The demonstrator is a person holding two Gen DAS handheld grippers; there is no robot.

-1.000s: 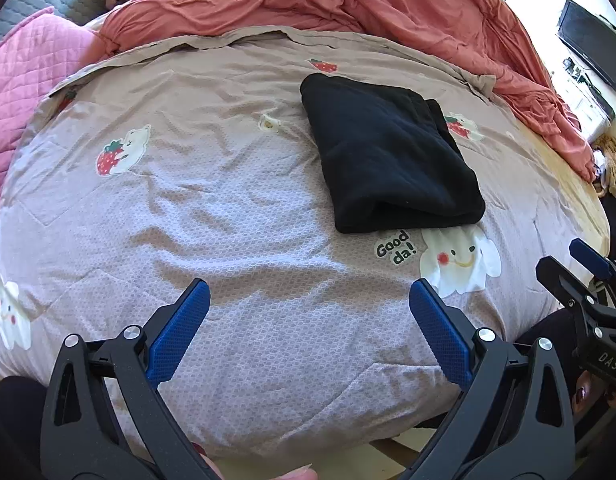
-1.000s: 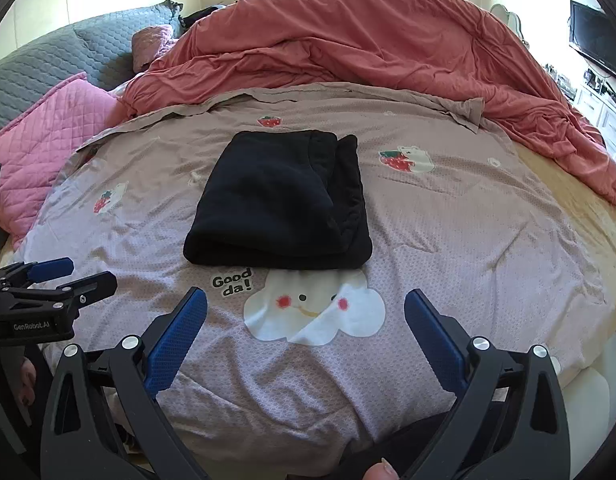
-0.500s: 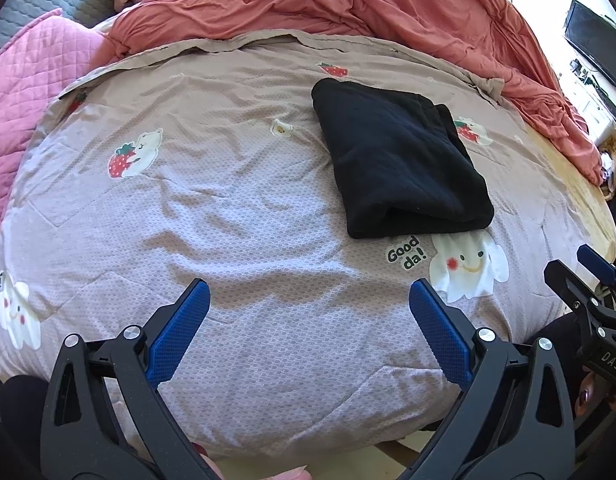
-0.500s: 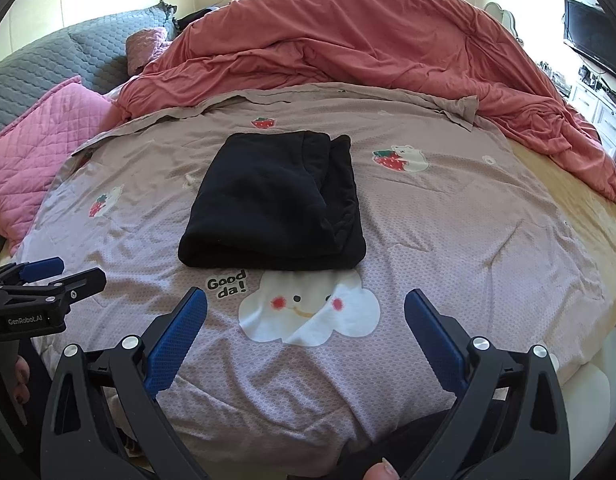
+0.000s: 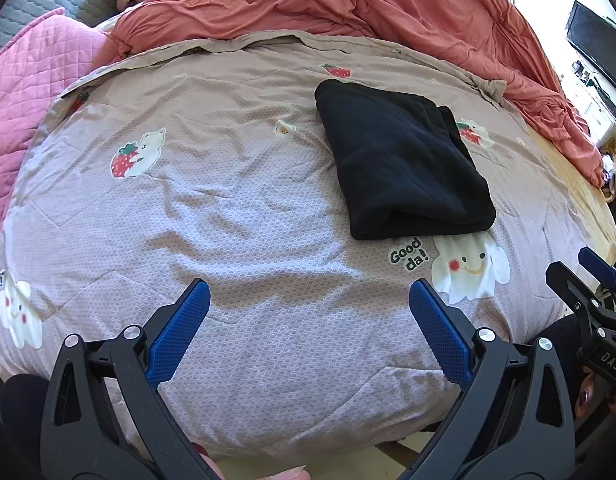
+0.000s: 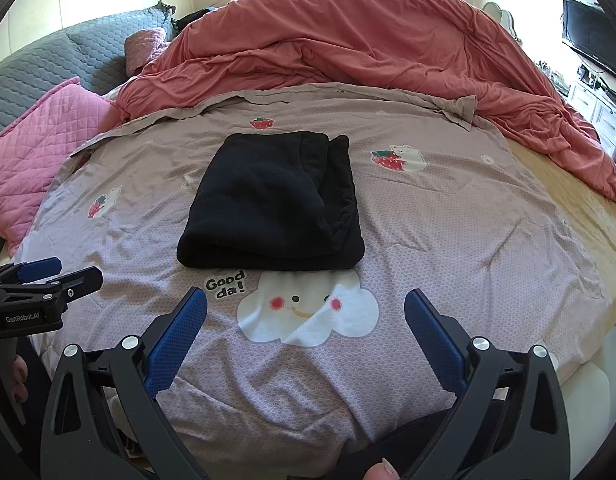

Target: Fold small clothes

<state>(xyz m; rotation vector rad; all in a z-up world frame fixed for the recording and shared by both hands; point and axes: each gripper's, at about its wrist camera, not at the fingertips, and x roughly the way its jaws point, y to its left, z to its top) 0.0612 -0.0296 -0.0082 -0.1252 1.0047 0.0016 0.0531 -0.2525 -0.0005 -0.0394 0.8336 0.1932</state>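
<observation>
Both grippers have drawn back a little, jaws wide apart, empty. Folded black garment (image 6: 274, 204) lies on the quilt (image 6: 447, 240), just beyond its "Good da!" print. Right view reads "GenRobot.AI" on the left gripper (image 6: 60, 268); left view shows "DAS" on the right gripper (image 5: 579, 268).

Black garment (image 6: 268, 204), strawberry-and-cloud-print mauve bedsheet (image 6: 447, 240)
</observation>
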